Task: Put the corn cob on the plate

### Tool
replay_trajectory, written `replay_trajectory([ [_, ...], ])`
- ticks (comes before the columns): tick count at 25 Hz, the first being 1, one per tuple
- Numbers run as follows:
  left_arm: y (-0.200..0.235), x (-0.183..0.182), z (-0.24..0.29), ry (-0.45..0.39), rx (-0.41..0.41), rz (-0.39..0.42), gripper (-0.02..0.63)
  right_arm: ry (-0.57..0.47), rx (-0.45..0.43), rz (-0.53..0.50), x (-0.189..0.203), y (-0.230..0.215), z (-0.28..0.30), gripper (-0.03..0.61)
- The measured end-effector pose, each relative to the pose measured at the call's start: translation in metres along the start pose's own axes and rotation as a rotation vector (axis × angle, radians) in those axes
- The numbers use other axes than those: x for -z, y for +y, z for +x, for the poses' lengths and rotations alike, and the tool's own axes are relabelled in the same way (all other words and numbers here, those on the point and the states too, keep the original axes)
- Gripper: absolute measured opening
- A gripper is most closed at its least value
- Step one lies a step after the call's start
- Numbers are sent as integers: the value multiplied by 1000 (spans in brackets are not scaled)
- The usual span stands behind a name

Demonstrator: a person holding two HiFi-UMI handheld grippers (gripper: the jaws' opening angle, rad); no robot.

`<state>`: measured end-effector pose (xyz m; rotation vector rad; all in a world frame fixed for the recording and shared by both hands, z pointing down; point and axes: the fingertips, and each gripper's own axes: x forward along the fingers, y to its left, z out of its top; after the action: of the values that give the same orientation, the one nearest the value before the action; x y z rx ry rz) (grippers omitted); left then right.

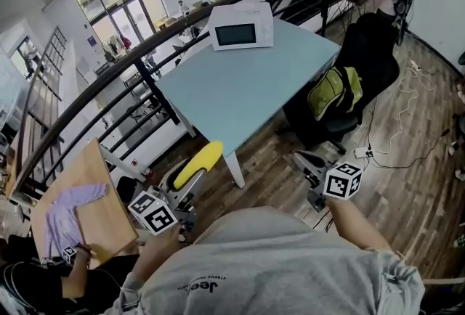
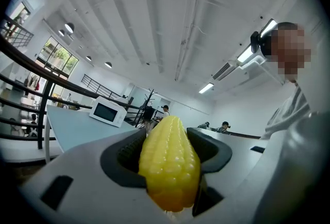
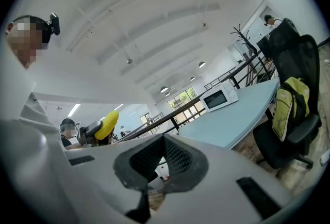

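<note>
Corn cob [image 2: 170,166] is pinched lengthwise between the pads of my left gripper [image 2: 169,152], held in the air at the near left with its tip pointing away from me. To its right, my right gripper [image 3: 164,145] has its fingers pressed together on nothing. Farther off stands the pale blue table [image 1: 247,88], with a white microwave [image 1: 242,27] at its far edge and a black chair [image 1: 367,59] with a green backpack [image 1: 336,92] at its right.

The right gripper [image 3: 164,139] has its fingers [image 3: 179,158] together, empty.
</note>
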<state>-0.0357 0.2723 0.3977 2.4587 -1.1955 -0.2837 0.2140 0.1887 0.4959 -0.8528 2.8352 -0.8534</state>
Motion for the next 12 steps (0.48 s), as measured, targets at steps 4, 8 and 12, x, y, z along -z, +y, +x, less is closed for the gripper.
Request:
replay_trajectory([
  [4,4,1,6,-1,8,-8,260,11,-1,5,1,-5,4,17],
  [8,23,3,12,6,28,-32,261,25,1,-18,-3,-1,18,17],
  [12,51,-5,25,8,74,-55,261,28,44,-38,-12,-6,36,17],
])
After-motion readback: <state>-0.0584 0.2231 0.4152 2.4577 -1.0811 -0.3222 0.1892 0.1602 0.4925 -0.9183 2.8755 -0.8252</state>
